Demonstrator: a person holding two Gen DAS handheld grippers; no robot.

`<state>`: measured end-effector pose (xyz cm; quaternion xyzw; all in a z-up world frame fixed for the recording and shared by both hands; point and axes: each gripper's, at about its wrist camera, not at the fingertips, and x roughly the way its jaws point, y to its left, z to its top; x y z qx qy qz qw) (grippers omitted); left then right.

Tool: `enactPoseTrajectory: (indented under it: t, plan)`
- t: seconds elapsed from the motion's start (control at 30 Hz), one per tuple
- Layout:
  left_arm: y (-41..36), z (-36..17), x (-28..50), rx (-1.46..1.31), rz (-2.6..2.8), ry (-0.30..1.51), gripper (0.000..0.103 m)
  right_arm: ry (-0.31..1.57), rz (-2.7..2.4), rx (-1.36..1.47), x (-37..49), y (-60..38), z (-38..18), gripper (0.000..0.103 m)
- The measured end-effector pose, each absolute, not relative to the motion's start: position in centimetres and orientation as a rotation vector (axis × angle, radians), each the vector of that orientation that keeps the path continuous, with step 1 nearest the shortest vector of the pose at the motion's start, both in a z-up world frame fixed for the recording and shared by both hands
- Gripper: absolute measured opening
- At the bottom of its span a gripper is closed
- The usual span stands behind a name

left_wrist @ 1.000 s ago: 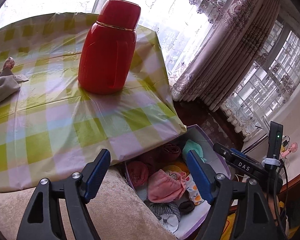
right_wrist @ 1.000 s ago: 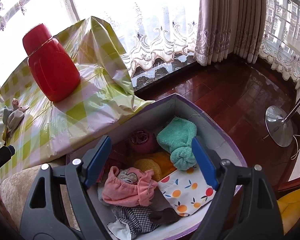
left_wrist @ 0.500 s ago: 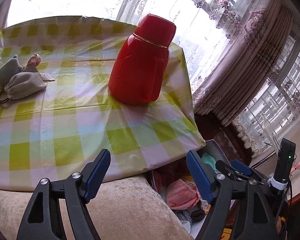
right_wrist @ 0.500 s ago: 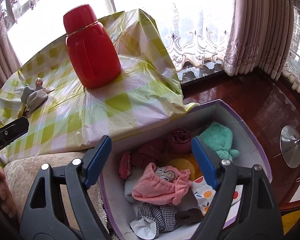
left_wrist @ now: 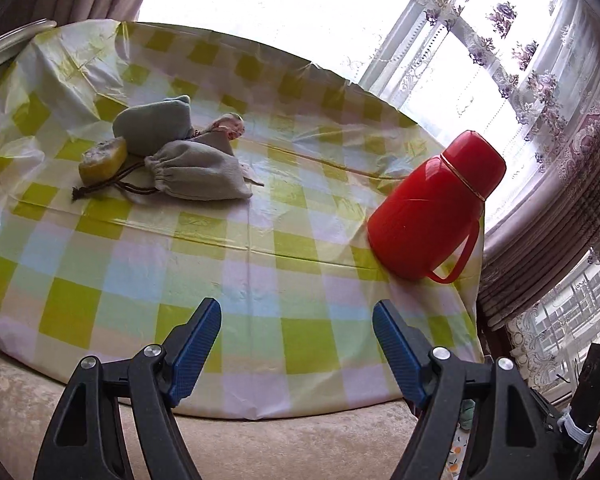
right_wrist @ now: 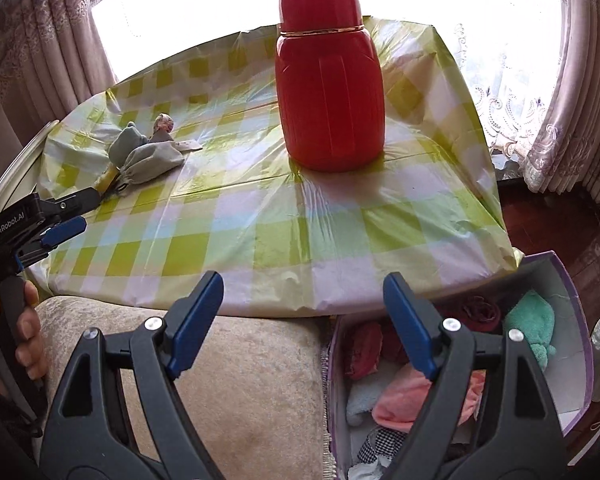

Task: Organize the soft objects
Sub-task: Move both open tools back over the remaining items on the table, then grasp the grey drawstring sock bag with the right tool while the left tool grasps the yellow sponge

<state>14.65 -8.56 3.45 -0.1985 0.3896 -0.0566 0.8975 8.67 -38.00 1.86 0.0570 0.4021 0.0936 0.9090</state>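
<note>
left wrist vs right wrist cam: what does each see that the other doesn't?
Left wrist only: the thermos handle and the yellow sponge in full beside the pouches.

Right wrist only: the open storage box with a teal towel and pink cloth inside, plus the left gripper from the side.

Both: red thermos, grey drawstring pouch, checked tablecloth. The right gripper is open and empty.

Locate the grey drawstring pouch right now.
The grey drawstring pouch lies on the checked tablecloth, upper left in the left wrist view, beside a yellow sponge.
</note>
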Motion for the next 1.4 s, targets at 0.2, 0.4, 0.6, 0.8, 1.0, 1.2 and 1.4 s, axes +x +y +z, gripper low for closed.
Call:
enactPoseTrajectory:
  t: [0.2, 0.4, 0.6, 0.8, 1.0, 1.2, 1.4]
  plan:
    - [-2.4, 3.1, 15.9, -0.448, 0.004, 0.774, 0.079, 0.837, 0.252, 0.097, 11.3, -33.8, 1.9, 0.084]
    - [2.2, 2.4, 17.7, -0.47, 0.086, 0.756, 0.079, 0.837, 0.306, 0.06, 14.1, -29.4, 1.8, 0.084]
    - [5.2, 1.5, 19.8, -0.495, 0.118, 0.759, 0.076, 0.826, 0.336, 0.072, 16.8, -25.5, 1.7, 0.084]
    - [7.1, 1.0, 22.2, -0.506, 0.154, 0.765, 0.073, 0.816, 0.356, 0.07, 19.6, -21.6, 1.3, 0.087]
    - [8.6, 0.2, 24.6, -0.506, 0.185, 0.778, 0.072, 0.785, 0.393, 0.089, 22.2, -18.1, 1.3, 0.091]
    - [9.9, -1.1, 26.9, -0.51, 0.197, 0.792, 0.069, 0.786, 0.405, 0.138, 25.4, -15.1, 0.9, 0.092]
    - [10.6, -2.5, 28.8, -0.504, 0.194, 0.819, 0.067, 0.794, 0.385, 0.183, 28.2, -12.5, 0.2, 0.097]
